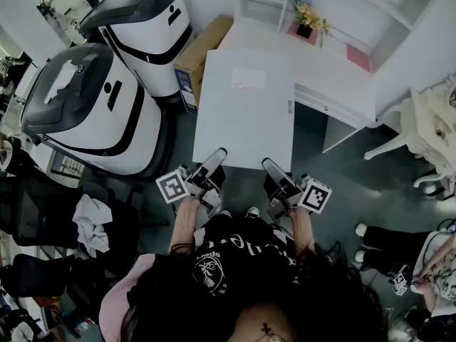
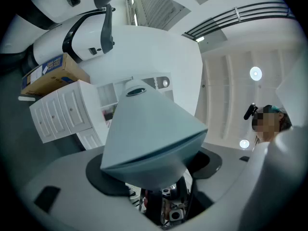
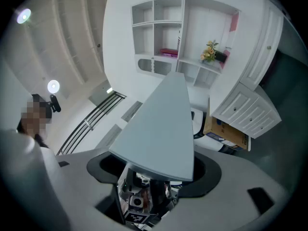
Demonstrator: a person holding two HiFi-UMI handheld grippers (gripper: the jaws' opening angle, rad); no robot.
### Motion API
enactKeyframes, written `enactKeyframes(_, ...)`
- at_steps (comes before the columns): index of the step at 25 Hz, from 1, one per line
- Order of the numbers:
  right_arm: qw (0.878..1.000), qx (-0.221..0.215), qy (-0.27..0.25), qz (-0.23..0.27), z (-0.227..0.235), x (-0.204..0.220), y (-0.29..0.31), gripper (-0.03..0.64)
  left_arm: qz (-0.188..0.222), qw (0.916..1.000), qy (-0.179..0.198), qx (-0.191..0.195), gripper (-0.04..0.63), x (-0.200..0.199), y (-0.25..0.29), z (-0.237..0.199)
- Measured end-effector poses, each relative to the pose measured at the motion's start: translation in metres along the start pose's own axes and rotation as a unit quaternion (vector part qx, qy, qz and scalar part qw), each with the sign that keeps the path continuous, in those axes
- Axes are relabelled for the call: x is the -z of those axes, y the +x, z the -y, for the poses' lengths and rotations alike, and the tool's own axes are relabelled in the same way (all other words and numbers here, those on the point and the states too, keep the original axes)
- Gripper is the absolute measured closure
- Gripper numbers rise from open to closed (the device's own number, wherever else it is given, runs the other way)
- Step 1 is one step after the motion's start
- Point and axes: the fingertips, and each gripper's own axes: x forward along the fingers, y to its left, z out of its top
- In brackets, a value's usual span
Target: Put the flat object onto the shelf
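A large flat white board (image 1: pixel 244 109) hangs level in the air in front of me, its far edge toward the white shelf unit (image 1: pixel 335 20). My left gripper (image 1: pixel 216 158) is shut on the board's near edge at its left end. My right gripper (image 1: pixel 271 167) is shut on the same edge at its right end. In the left gripper view the board (image 2: pixel 149 134) runs out from between the jaws and hides them. The right gripper view shows the board (image 3: pixel 161 129) pointing at the shelf unit (image 3: pixel 183 32), which holds a pot of yellow flowers (image 3: pixel 211 52).
Two big white and grey machines (image 1: pixel 92 105) (image 1: pixel 146 27) stand at the left. A cardboard box (image 1: pixel 203 55) lies beside the shelf's low cabinet (image 2: pixel 62 112). A white chair (image 1: pixel 427 134) and another person's feet (image 1: pixel 363 230) are at the right.
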Motion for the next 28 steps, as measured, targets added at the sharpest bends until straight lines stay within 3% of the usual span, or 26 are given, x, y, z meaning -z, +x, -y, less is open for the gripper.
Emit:
enactKeyframes(10, 1.000, 0.001, 0.000, 0.003, 0.005, -0.010, -0.007, 0.299, -0.003, 1.0000, -0.001, 0.001, 0.256, 0.006, 0.012, -0.004)
enactKeyframes(17, 1.000, -0.010, 0.001, 0.006, 0.025, -0.065, -0.038, 0.299, 0.001, 1.0000, 0.001, -0.002, 0.256, 0.037, 0.070, -0.011)
enactKeyframes(28, 0.999, -0.016, 0.028, -0.009, 0.047, -0.076, -0.050, 0.299, 0.023, 0.9995, 0.004, -0.022, 0.257, 0.050, 0.082, -0.022)
